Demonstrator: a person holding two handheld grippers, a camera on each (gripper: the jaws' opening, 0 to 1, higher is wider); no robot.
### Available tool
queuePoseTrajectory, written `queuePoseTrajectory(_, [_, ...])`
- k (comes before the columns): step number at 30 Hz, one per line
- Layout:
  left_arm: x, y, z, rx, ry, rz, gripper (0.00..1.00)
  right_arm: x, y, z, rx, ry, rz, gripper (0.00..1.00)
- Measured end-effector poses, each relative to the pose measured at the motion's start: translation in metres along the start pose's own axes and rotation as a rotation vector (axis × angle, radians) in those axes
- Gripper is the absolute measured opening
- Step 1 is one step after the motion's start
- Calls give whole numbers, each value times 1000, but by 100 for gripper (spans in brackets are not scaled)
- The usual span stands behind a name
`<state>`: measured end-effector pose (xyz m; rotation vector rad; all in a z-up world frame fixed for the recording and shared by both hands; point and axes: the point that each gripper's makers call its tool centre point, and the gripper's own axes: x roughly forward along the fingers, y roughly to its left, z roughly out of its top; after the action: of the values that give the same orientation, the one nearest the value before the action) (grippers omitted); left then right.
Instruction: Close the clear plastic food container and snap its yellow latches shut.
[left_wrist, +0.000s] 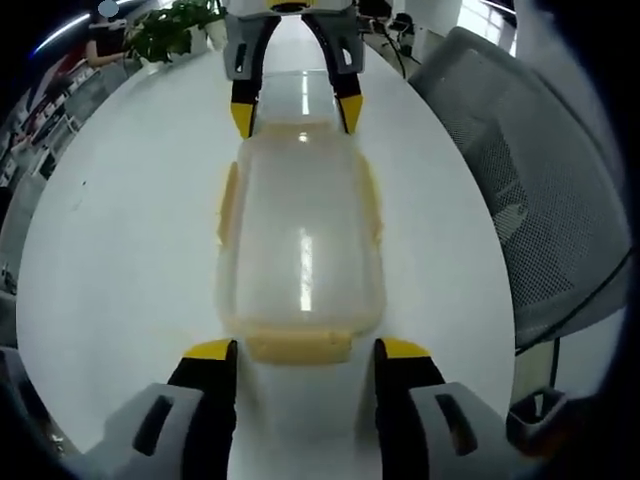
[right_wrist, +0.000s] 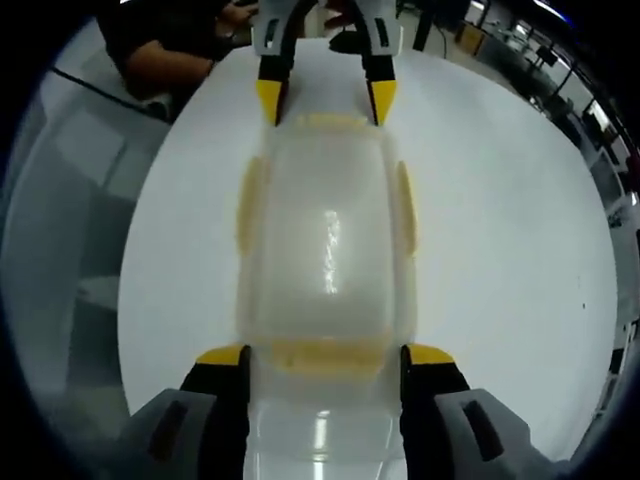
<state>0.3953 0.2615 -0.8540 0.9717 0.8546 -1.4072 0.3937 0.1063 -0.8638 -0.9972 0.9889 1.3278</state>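
Left gripper view gave us no brand, label or readable writing on anything, and the right gripper view gave none either. We held the left gripper (left_wrist: 305, 350) with its yellow-tipped jaws spread wide, one on each side of the near end latch (left_wrist: 298, 346) of the container (left_wrist: 300, 240); whether the tips touched the plastic we could not tell. We held the right gripper (right_wrist: 325, 357) the same way at the opposite end, jaws wide and flanking the end latch (right_wrist: 326, 355) there, gripping nothing that we could see. Each gripper appeared in the other's view at the far end of the container, jaws likewise apart around that end.

The clear container lay flat on the white table (left_wrist: 120, 220) with its lid on. Its long axis ran straight between the two grippers, along both views' lines of sight. Yellow side latches (right_wrist: 250, 215) lay along its long sides. A grey mesh chair (left_wrist: 530, 190) stood beside the table, and a potted plant (left_wrist: 170, 30) sat beyond its far end.
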Motion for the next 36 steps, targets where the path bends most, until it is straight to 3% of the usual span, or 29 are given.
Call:
queuePoseTrajectory(3, [0, 2, 1, -3, 0, 3, 54, -1, 1, 0, 0, 2, 2, 57])
queuePoseTrajectory(5, [0, 3, 2, -4, -2, 4, 52, -1, 1, 1, 2, 0, 4, 50])
queuePoseTrajectory(9, [1, -4, 0, -28, 3, -30, 47, -1, -1, 0, 3, 3, 2, 49])
queuePoseTrajectory(10, [1, 0, 1, 4, -4, -16, 47, -1, -1, 0, 4, 4, 2, 49])
queuePoseTrajectory(14, [0, 1, 0, -49, -1, 0, 42, -3, -3, 0, 17, 8, -4, 40])
queuePoseTrajectory(36, [0, 2, 1, -24, 8, -7, 40, -2, -3, -2, 10, 25, 1, 40])
